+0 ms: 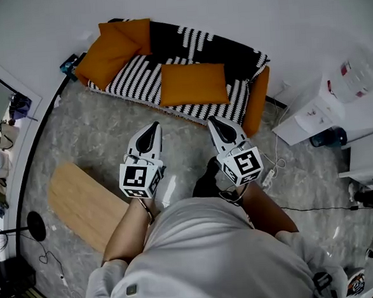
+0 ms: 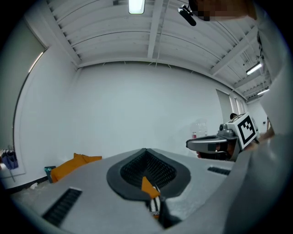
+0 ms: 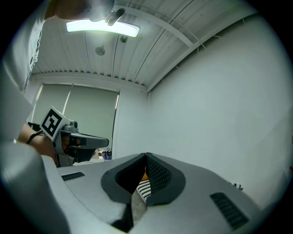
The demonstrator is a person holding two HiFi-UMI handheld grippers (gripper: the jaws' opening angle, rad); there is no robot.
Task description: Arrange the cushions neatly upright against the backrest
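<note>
Three orange cushions show on the sofa (image 1: 230,51), and none stands upright. The flat cushion (image 1: 193,84) lies face up on the striped seat, a little right of the middle. Its long axis runs along the sofa's length, and its front edge is near the seat's front edge. The other two overlap at the sofa's left end. The slanted cushion (image 1: 107,58) lies askew, with its long axis diagonal to the sofa and one corner pointing out over the left end. The back cushion (image 1: 134,31) sits behind it, close to the backrest and partly covered. Whether it touches the backrest cannot be told.

Both of the person's forearms reach forward from the body. They hold the two grippers side by side, level, with tips aimed at the sofa. The left gripper (image 1: 152,130) and the right gripper (image 1: 215,125) hang over the grey floor (image 1: 96,139), just short of the sofa's front edge and apart from every cushion. The flat cushion lies ahead, between their two lines. In each gripper view the jaws are pressed together with nothing held. Only a sliver of orange and stripe shows past the tips, in the left gripper view (image 2: 146,151) and in the right gripper view (image 3: 146,156).

One wooden board (image 1: 82,200) lies on the floor to the left, and one white cabinet (image 1: 311,114) stands to the right.
</note>
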